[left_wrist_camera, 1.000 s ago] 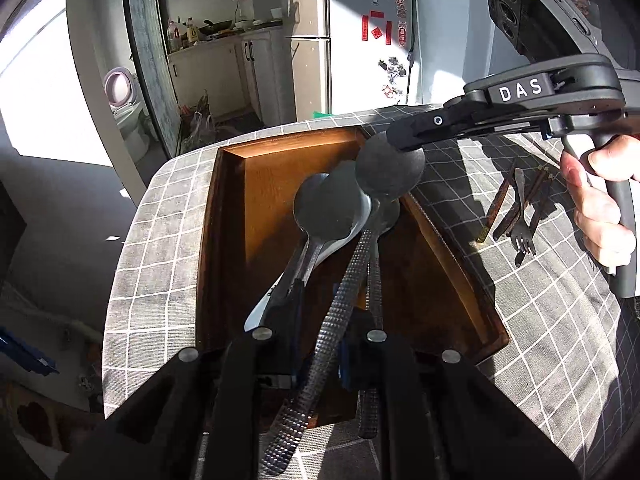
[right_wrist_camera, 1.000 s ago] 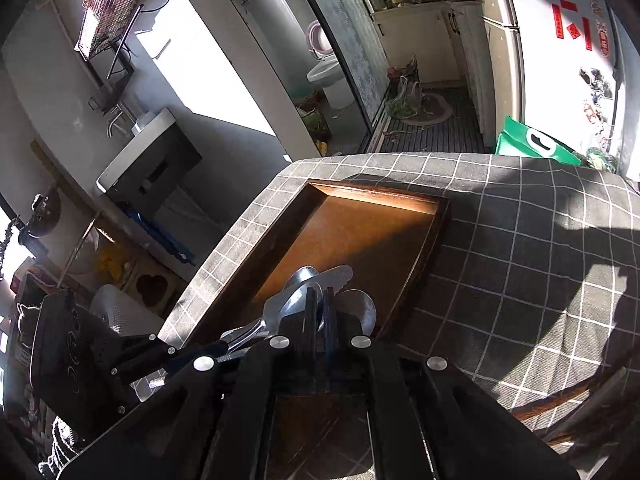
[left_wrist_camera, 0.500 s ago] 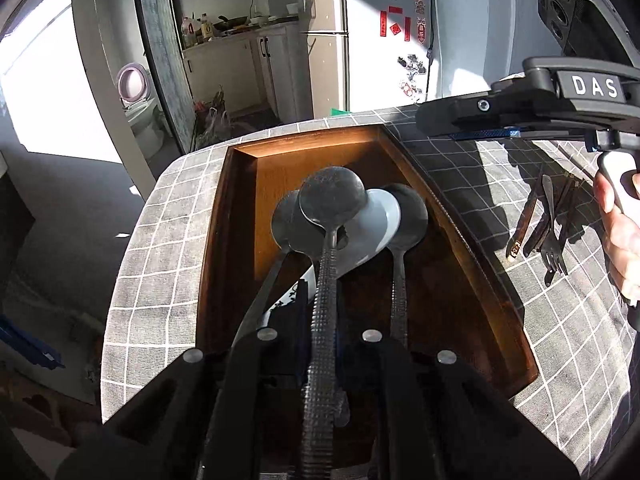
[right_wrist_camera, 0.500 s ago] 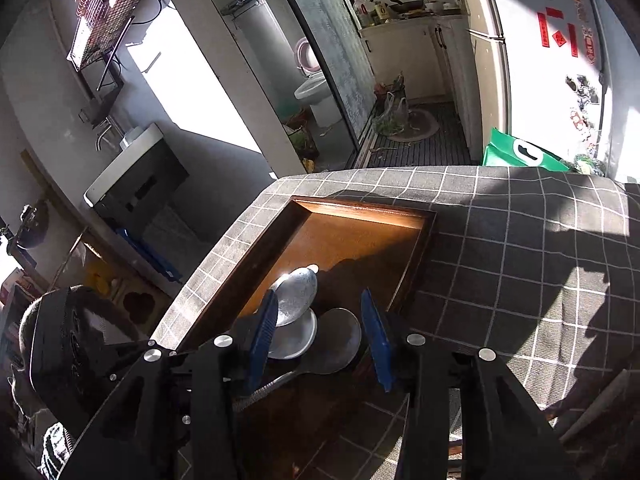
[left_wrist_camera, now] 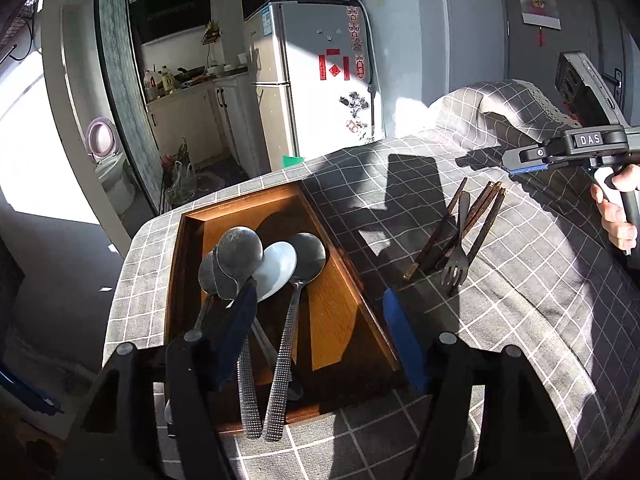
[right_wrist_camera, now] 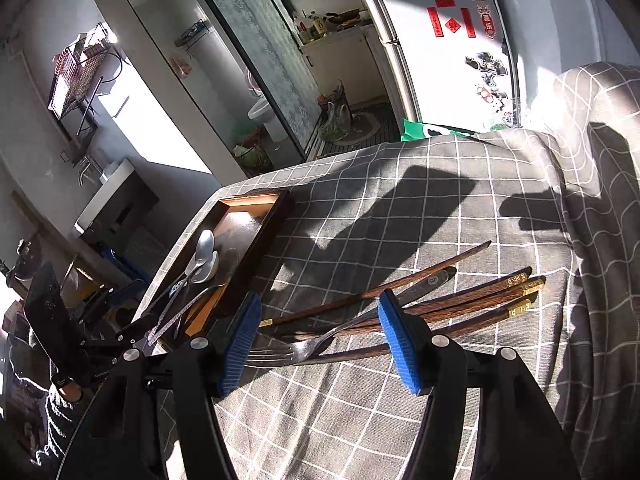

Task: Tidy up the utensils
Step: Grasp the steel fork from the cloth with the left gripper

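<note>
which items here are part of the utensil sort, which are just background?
Job:
- spoons, in the wooden tray
- fork, on the cloth
- chopsticks, beside the fork
- left gripper, opening over the tray, nothing between its fingers
- right gripper, open over the fork

Background:
- fridge
- checked tablecloth
- toilet

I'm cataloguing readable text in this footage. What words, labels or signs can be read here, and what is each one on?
"DAS": white letters on the body of the right hand-held gripper, in the left wrist view.
Red paper decorations on the fridge: characters too small to read.
Blue-and-white sticker on the fridge's upper door: too small to read.
Red hanging on the grey door: unreadable.
Round mark on the fork handle: too blurred.
</note>
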